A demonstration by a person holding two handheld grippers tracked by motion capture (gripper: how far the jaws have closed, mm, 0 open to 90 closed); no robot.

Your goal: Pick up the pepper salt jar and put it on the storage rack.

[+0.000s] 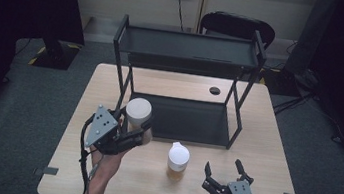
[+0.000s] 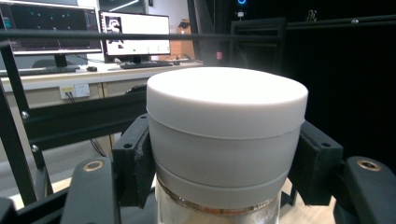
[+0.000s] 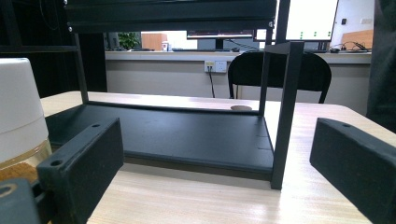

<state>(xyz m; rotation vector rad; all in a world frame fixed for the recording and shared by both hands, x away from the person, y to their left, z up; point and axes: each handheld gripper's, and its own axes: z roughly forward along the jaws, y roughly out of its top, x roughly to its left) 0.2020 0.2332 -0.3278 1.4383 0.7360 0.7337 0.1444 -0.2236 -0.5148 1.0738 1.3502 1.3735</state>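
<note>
While the black two-tier rack (image 1: 188, 54) fills the upper middle of the high view, I have the left gripper (image 1: 135, 135) clamped on a white-capped jar (image 1: 138, 112), upright, just left of the lower shelf (image 1: 182, 121). A second jar (image 1: 177, 161) with amber contents stands at lower centre. My right gripper (image 1: 223, 172), lower right, gapes wide, holding nothing.

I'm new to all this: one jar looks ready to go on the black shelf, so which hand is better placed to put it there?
The left. Its fingers are shut on the white-lidded jar, held up beside the black shelf. The right gripper sits open and empty on the table.
</note>
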